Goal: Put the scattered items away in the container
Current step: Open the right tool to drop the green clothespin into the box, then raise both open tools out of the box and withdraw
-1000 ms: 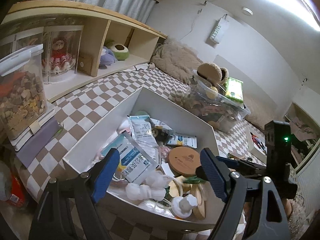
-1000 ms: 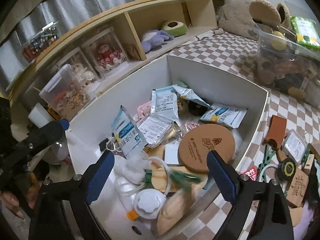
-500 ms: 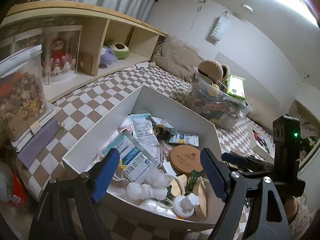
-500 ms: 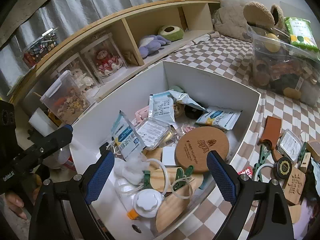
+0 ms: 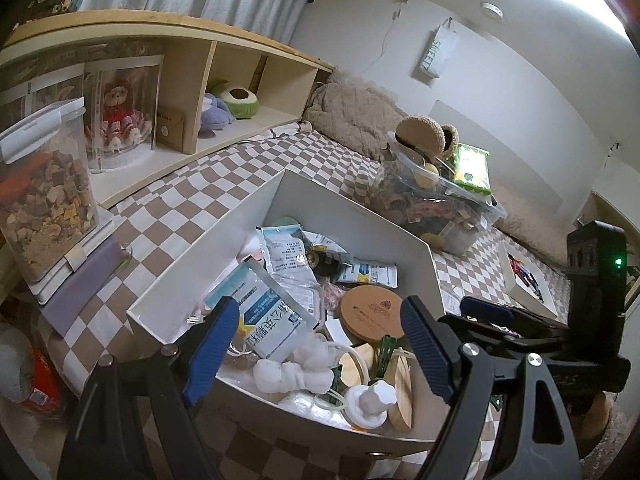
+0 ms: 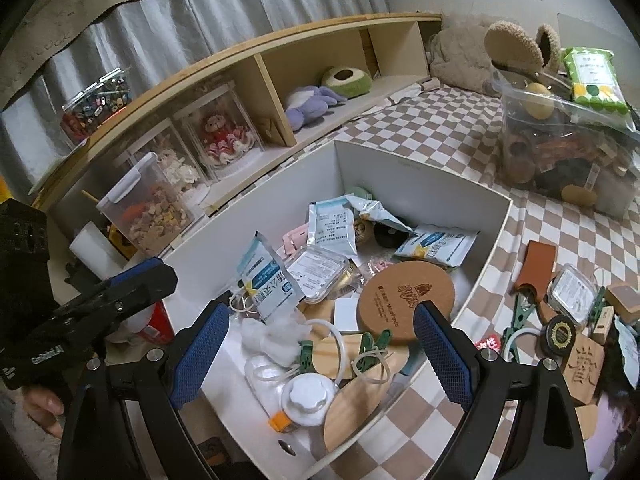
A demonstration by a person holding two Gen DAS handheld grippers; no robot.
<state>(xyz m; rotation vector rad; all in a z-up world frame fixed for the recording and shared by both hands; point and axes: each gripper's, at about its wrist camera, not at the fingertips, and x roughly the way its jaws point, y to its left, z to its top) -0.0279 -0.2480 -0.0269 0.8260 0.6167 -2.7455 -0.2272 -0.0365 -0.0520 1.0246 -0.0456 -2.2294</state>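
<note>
Hovering over the white container (image 6: 420, 168), both right tongs (image 6: 320, 354) and left tongs (image 5: 316, 350) gape, empty. Remaining items lie right of the right tongs: green clip (image 6: 522, 308), probably light and stiff; pinch mid-body.
</note>
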